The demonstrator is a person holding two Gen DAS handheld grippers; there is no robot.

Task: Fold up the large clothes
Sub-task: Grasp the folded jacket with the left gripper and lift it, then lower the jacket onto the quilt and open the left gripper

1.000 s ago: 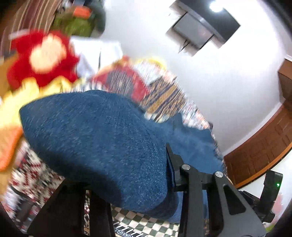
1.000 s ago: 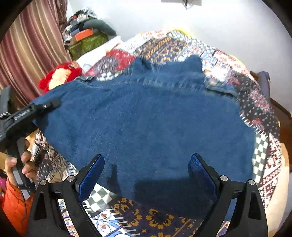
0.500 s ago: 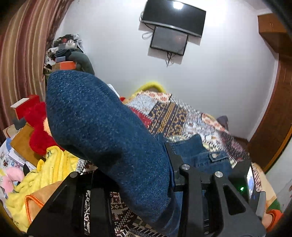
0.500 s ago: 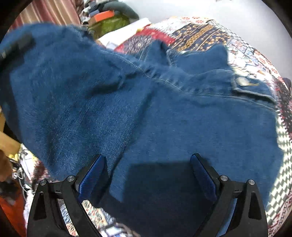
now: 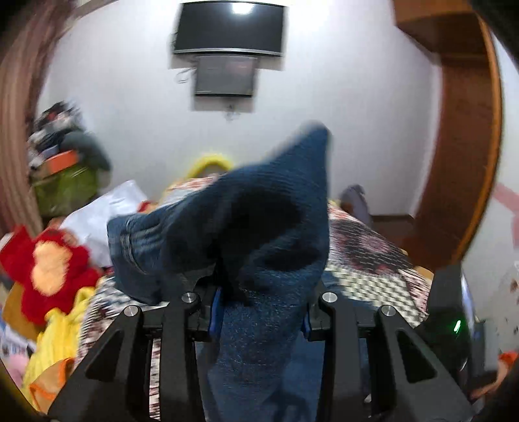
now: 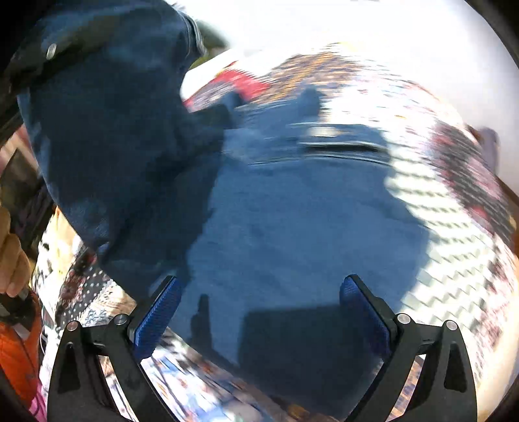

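A large blue denim garment (image 6: 292, 201) lies spread on the patterned bedspread (image 6: 447, 227). My left gripper (image 5: 259, 311) is shut on a thick fold of the denim garment (image 5: 259, 227), which stands up between its fingers and hides the bed beyond. In the right wrist view that lifted fold (image 6: 107, 136) hangs at the upper left, with the left gripper's black body above it. My right gripper (image 6: 259, 318) is open and empty, low over the near edge of the flat denim.
A red plush toy (image 5: 48, 269) and yellow cloth (image 5: 58, 341) lie at the bed's left side. A TV (image 5: 227, 29) hangs on the white wall. A wooden door frame (image 5: 460, 162) stands right. A hand (image 6: 13, 259) shows at left.
My left gripper has lifted its fold of denim up and swung it toward the middle of the bed. The right gripper has stayed open, moving closer over the flat denim.
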